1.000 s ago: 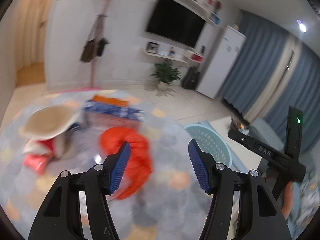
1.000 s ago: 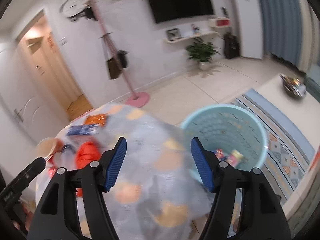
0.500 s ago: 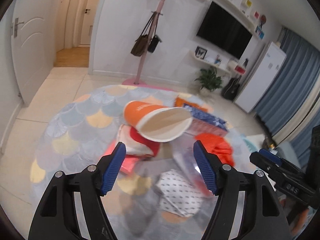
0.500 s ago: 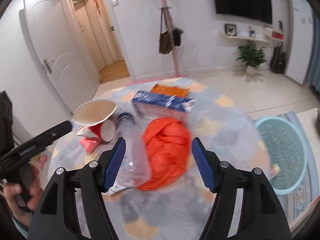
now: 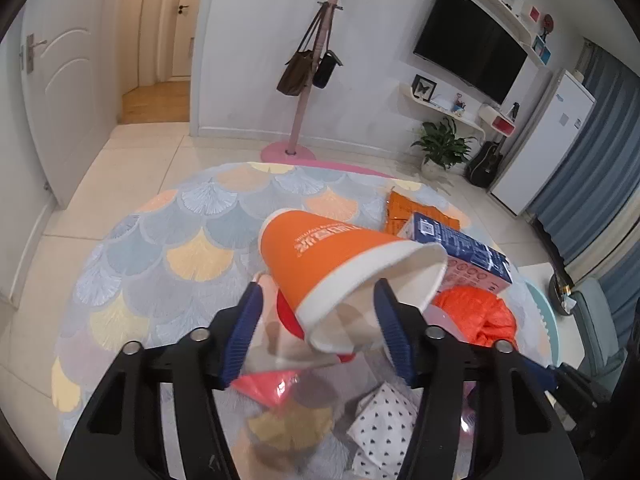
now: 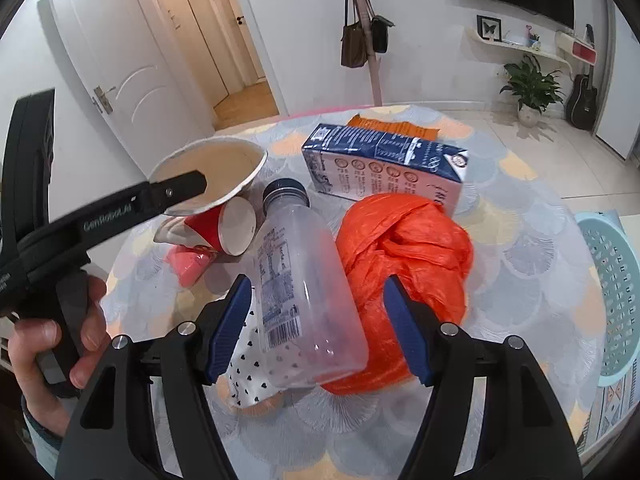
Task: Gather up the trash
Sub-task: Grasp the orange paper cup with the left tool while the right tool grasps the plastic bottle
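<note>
A large orange paper cup point(image 5: 320, 256) lies tilted on top of the trash pile, mouth toward me. My left gripper point(image 5: 318, 292) is closing. One finger point(image 6: 176, 190) reaches into the cup's mouth and the other stands outside its wall, with a gap still showing. A clear plastic bottle point(image 6: 304, 288) with a dark cap lies between the fingers of my right gripper point(image 6: 316, 284), which is open and not pressing on it. A crumpled orange plastic bag point(image 6: 404, 256) sits just right of the bottle.
On the round table with a scallop-pattern cloth point(image 5: 160, 260) also lie a blue-and-white carton point(image 6: 384, 168), a small red cup point(image 6: 224, 224), a pink wrapper point(image 6: 188, 264), a dotted white wrapper point(image 6: 248, 364) and an orange packet point(image 6: 392, 126). A teal basket point(image 6: 616, 280) stands off the right edge.
Both grippers have swung from the basket side to the trash pile. The left one has come up to the orange cup with narrower jaws. The right one now straddles the bottle.
</note>
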